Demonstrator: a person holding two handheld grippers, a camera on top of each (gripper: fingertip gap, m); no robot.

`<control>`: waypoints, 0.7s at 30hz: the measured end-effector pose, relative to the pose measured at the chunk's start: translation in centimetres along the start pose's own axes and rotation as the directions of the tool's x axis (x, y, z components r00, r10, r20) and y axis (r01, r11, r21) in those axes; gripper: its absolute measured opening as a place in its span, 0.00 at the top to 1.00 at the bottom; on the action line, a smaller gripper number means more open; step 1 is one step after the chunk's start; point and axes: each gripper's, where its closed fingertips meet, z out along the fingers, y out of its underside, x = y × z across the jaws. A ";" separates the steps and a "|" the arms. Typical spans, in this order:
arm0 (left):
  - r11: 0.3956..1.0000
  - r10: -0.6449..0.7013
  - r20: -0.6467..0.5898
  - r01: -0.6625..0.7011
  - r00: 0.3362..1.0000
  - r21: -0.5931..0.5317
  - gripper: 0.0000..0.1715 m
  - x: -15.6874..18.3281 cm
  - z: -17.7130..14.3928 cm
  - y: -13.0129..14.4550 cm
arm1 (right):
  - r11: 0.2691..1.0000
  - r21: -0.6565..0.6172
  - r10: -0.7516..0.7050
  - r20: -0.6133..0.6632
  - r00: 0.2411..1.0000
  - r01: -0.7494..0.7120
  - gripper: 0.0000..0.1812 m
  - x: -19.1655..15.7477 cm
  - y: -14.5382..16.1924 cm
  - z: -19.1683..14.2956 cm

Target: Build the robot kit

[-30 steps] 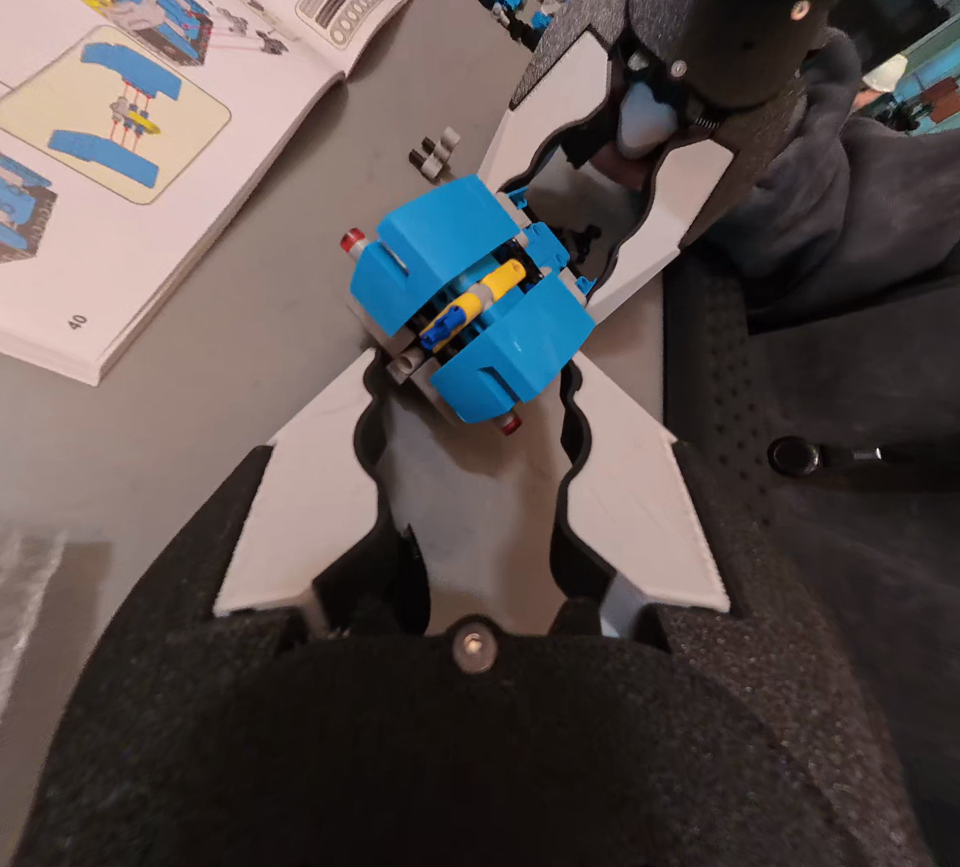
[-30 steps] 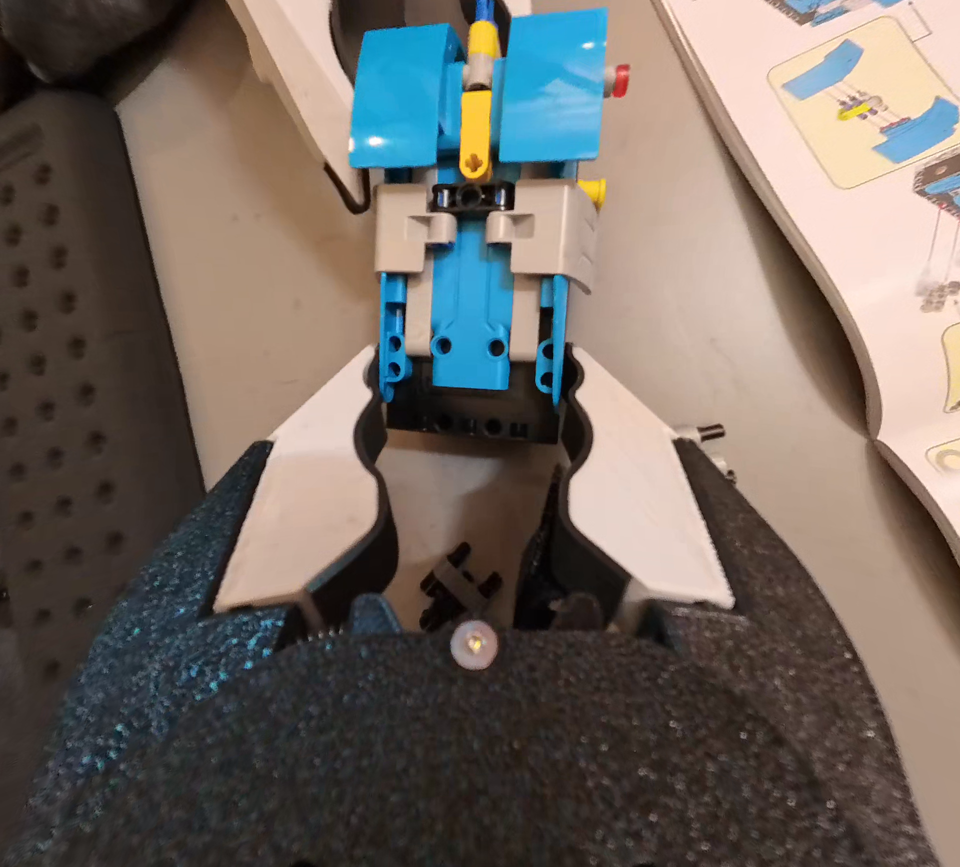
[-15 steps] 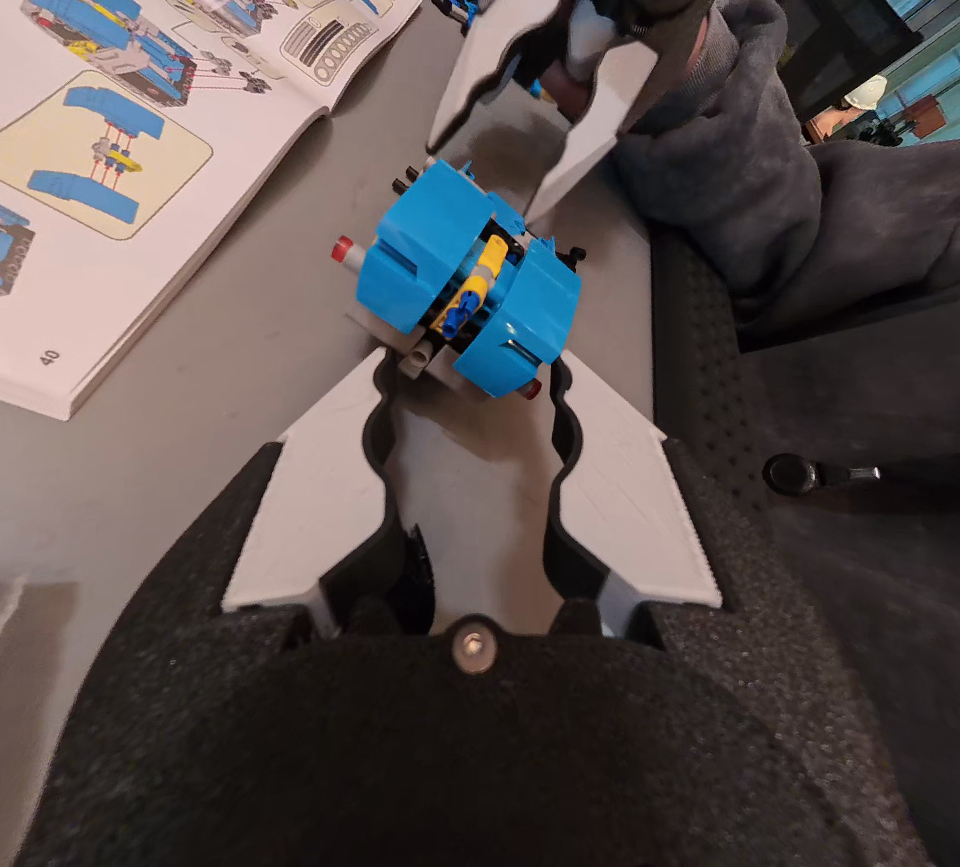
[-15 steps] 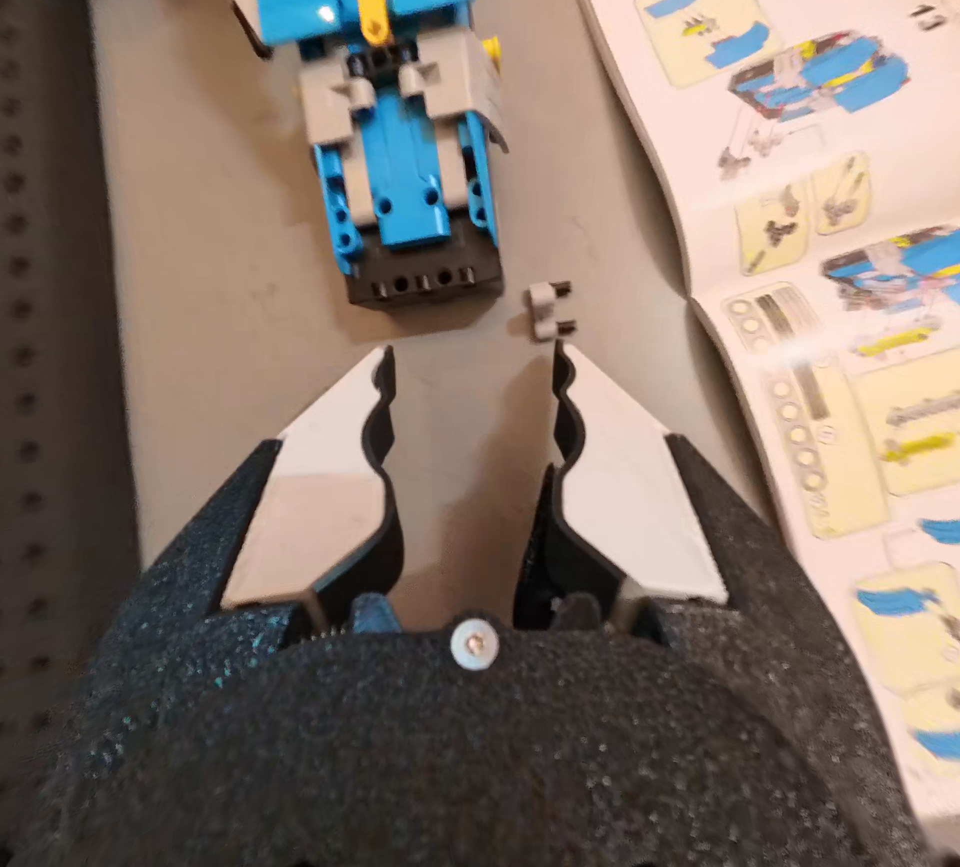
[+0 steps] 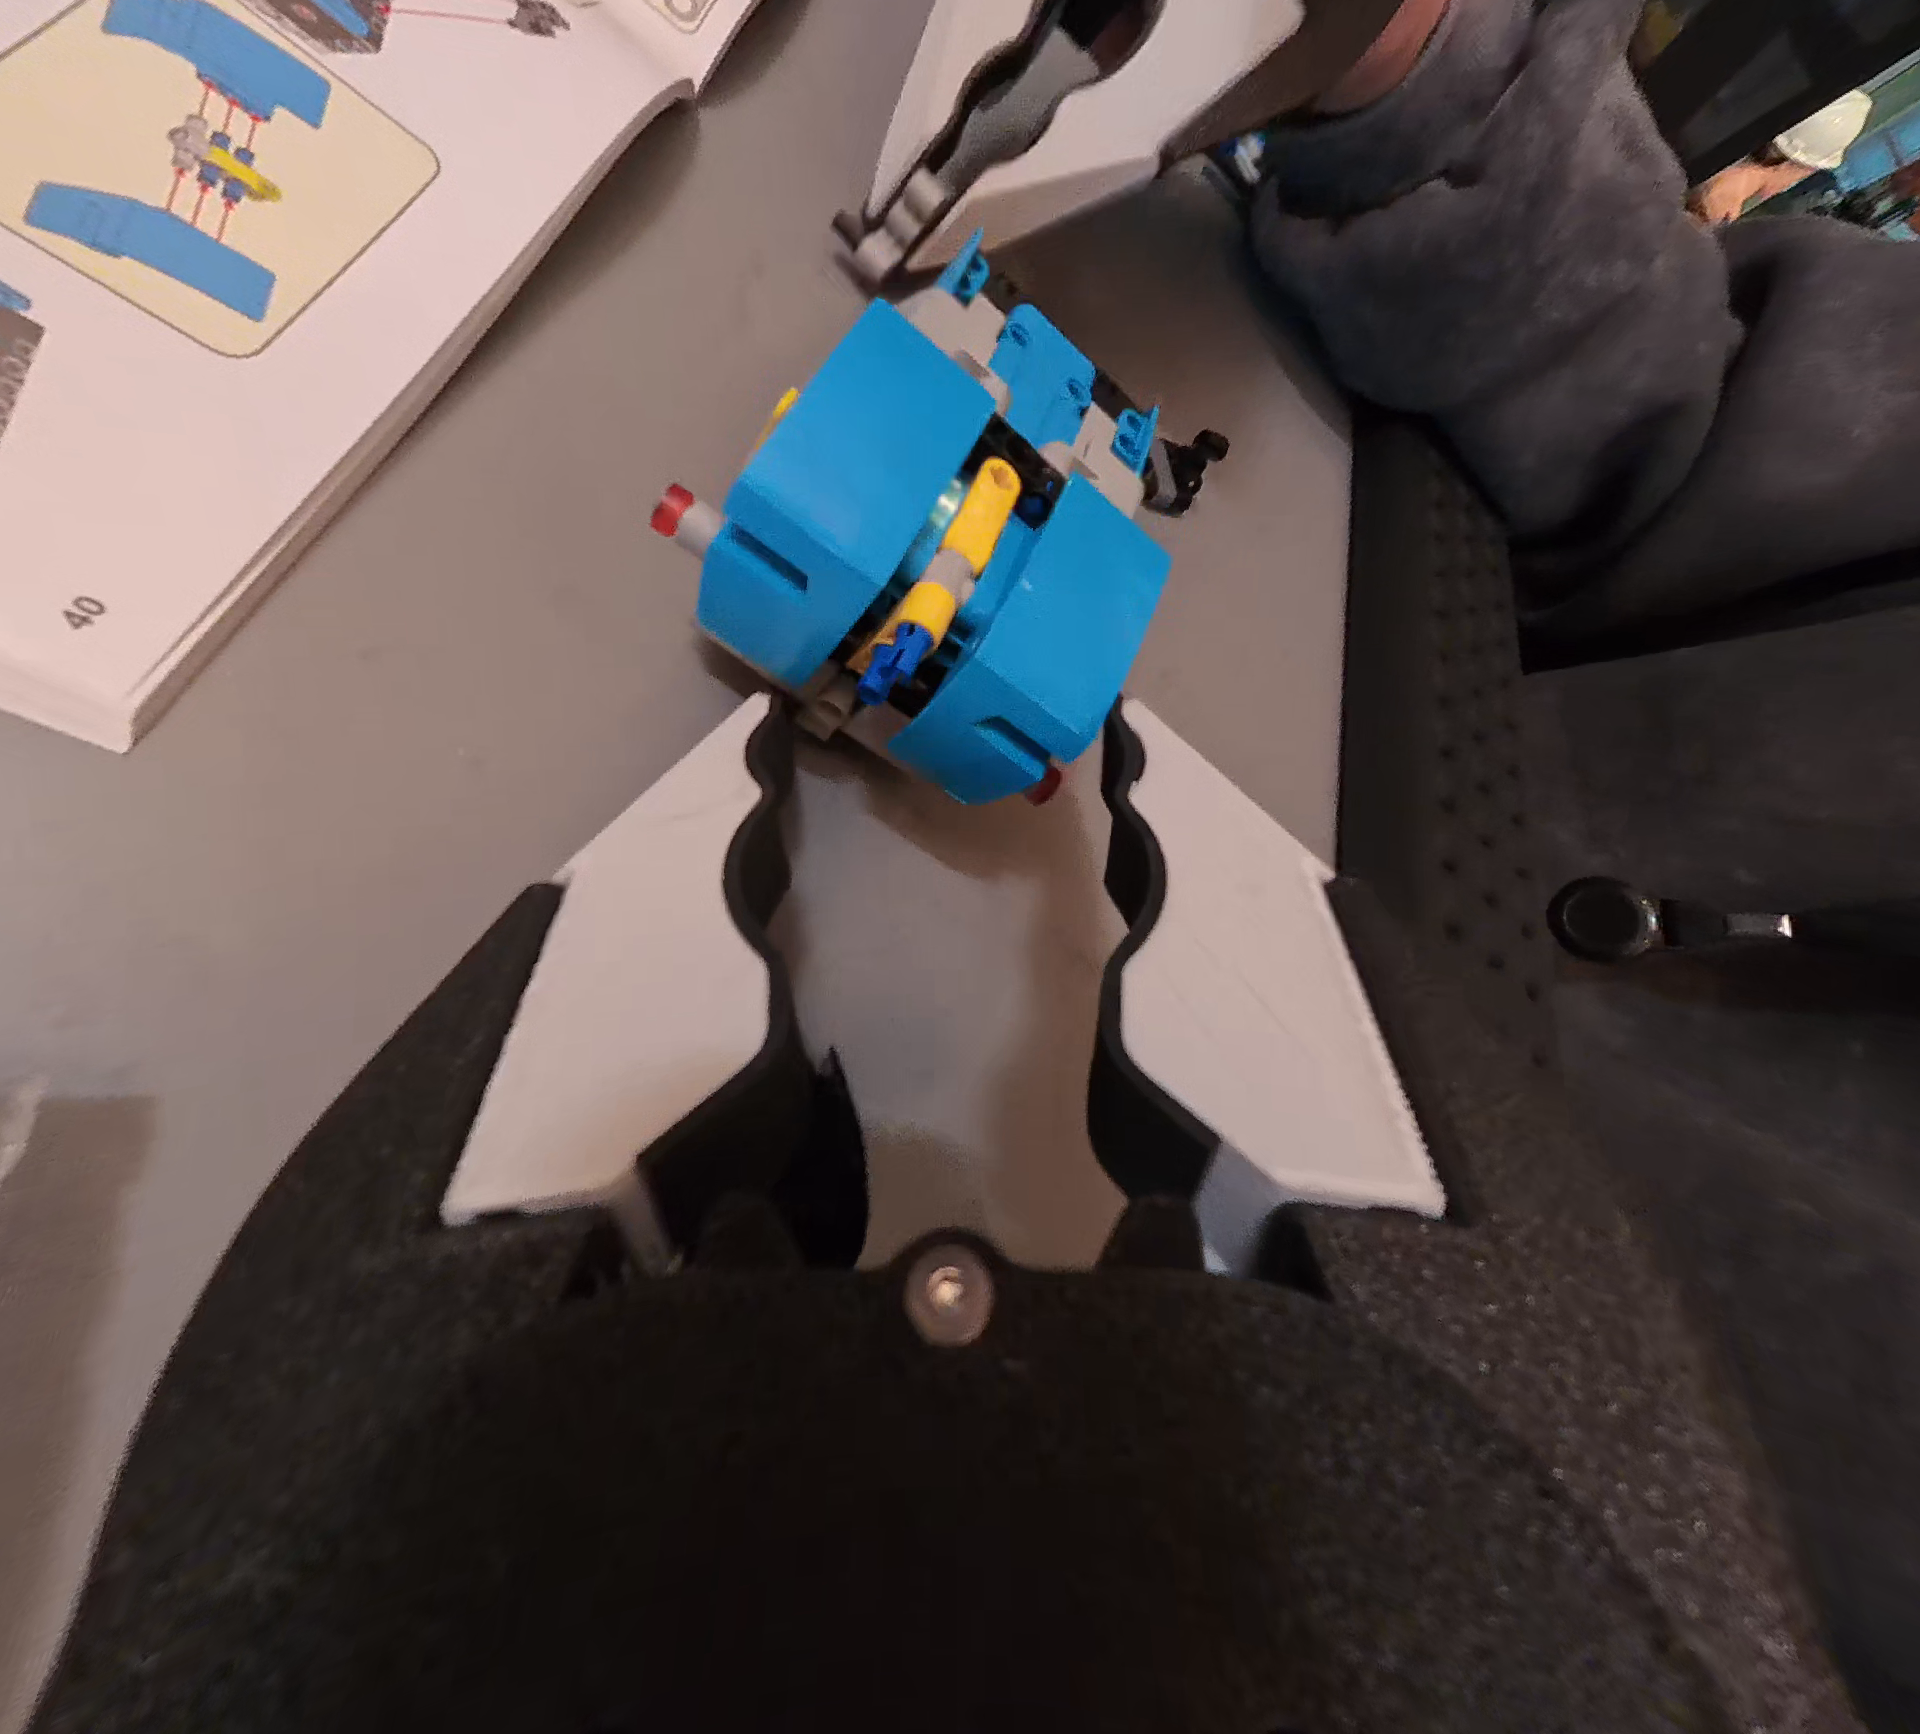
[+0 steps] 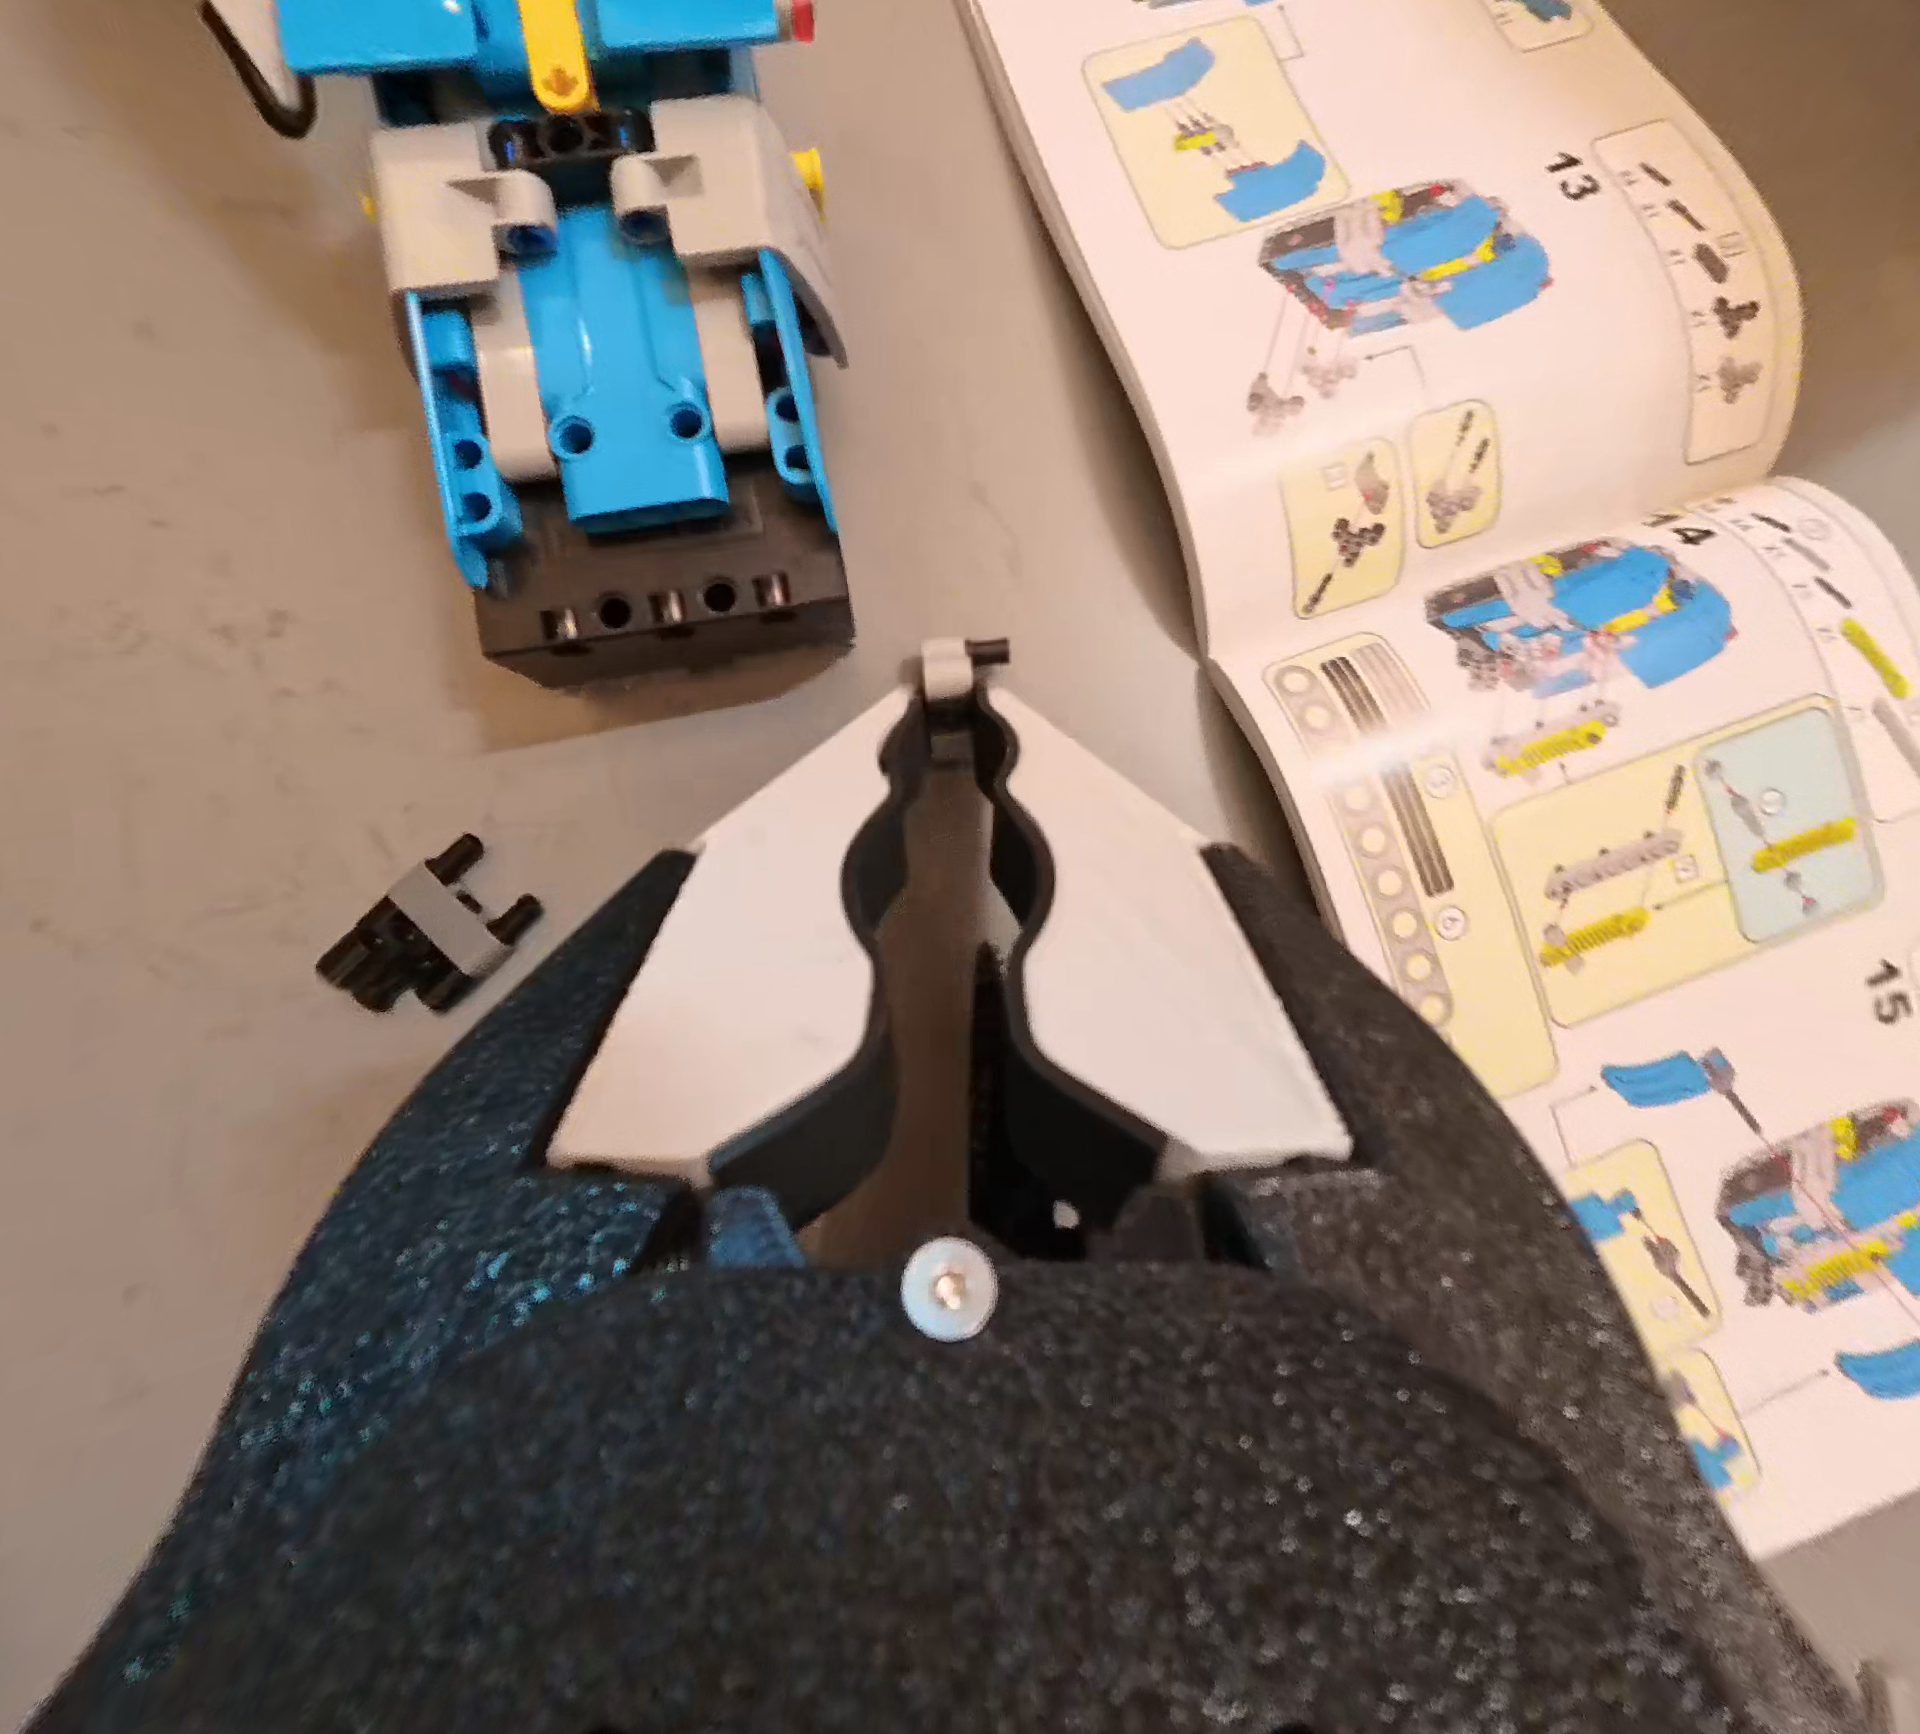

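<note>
Meanwhile the right gripper point(image 6: 948, 697) was clamped on a small grey connector piece point(image 6: 948, 682) just beside the black rear of the blue brick vehicle point(image 6: 582, 250) on the grey table point(image 6: 156, 541). The left gripper point(image 5: 940, 728) stood spread wide, its fingertips flanking the vehicle's blue front. An open instruction booklet point(image 6: 1455, 437) lay alongside, and a grey-and-black pin assembly point(image 6: 431, 926) lay near the right gripper.

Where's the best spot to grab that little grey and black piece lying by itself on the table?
Probably the grey block in its middle, from above. Its flat sides suit the fingers, while the thin black pins sticking out both ends look too small to pinch.
</note>
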 end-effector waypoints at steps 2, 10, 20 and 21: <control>1.000 0.019 0.014 -0.018 1.000 -0.009 0.65 -0.1 -0.1 0.1 | 0.999 0.029 0.032 0.017 0.999 -0.032 0.96 0.0 -0.3 -1.0; 0.992 0.118 0.095 -0.114 0.988 -0.044 0.64 -0.6 -1.6 0.3 | 0.944 0.267 0.111 0.294 0.949 -0.193 0.96 -3.5 -4.7 -4.7; 0.778 0.521 0.200 -0.558 0.830 0.291 0.72 6.2 -5.0 -5.8 | 0.834 0.235 0.162 0.760 0.630 -0.498 0.96 -9.8 -9.7 -5.4; 0.755 0.555 0.174 -0.580 0.814 0.306 0.74 7.2 -4.5 -5.5 | 0.827 0.218 0.162 0.792 0.589 -0.519 0.96 -10.2 -10.0 -5.6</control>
